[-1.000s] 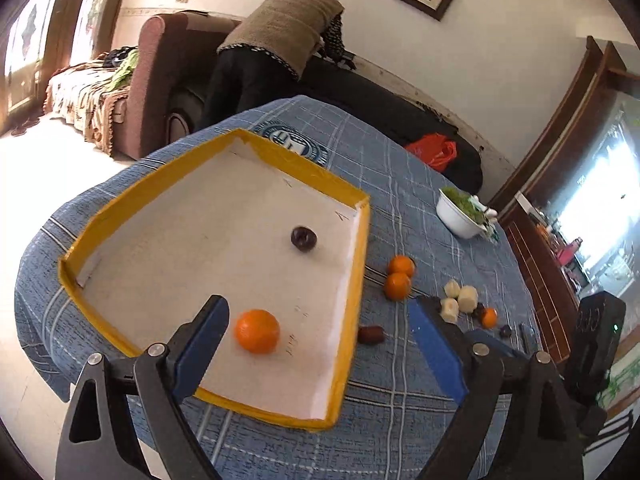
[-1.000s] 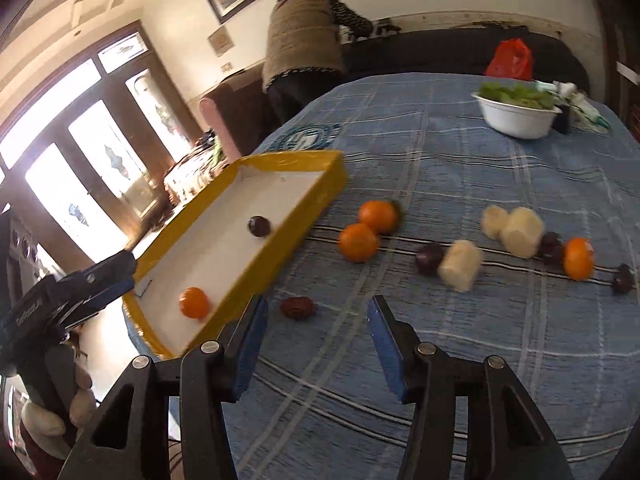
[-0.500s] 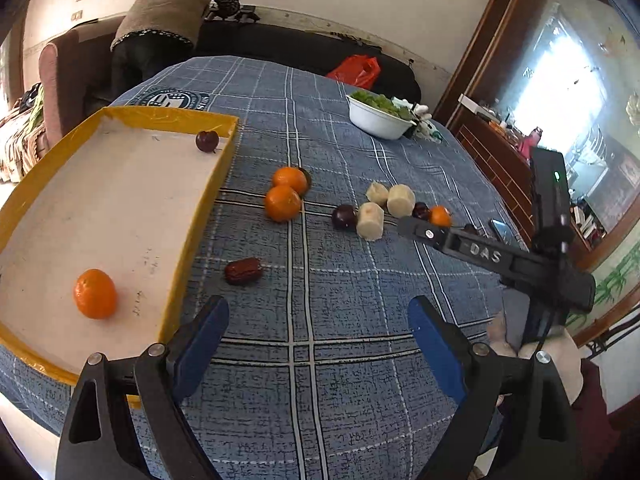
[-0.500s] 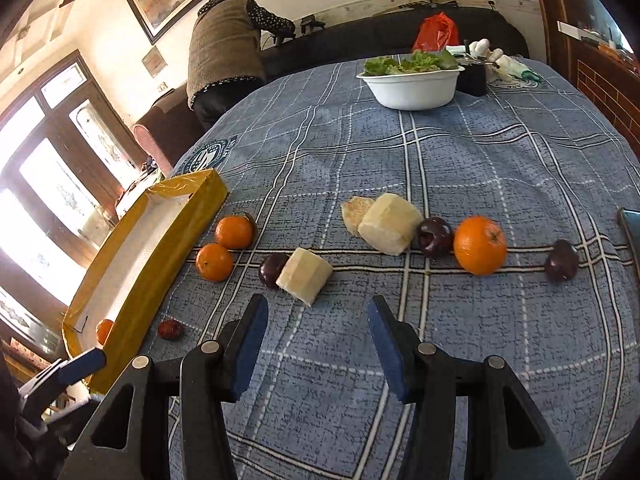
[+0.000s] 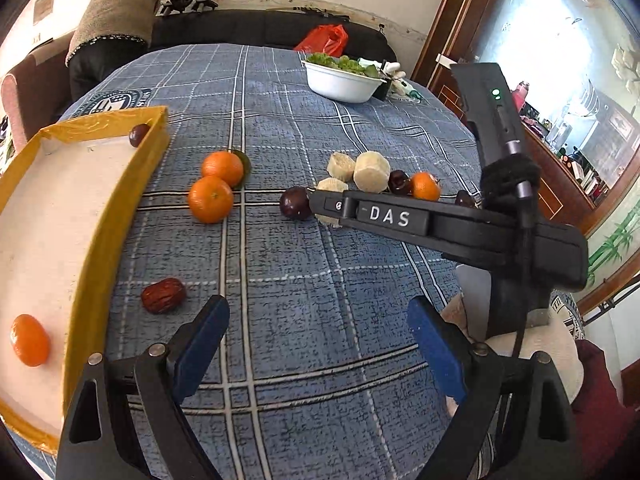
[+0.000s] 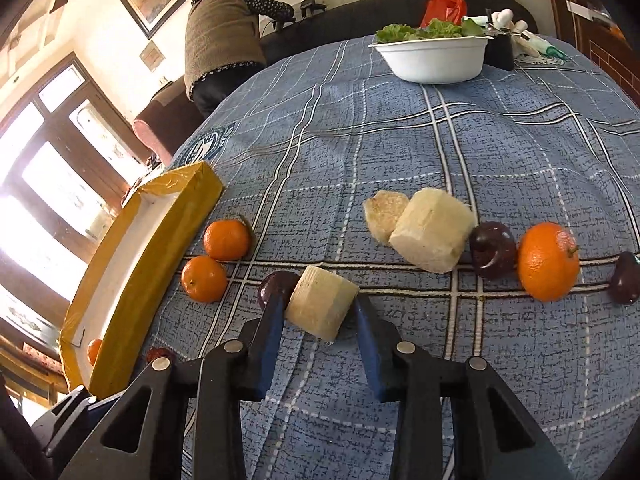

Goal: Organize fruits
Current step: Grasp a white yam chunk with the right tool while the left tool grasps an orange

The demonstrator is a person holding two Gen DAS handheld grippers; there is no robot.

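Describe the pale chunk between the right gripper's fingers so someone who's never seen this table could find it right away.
Start at the yellow-rimmed tray on the blue plaid tablecloth and move right past two oranges to a dark plum. Touching that plum is the pale cut chunk, with the right gripper closing around it. It lies nearest the camera, apart from two similar pale pieces farther back.
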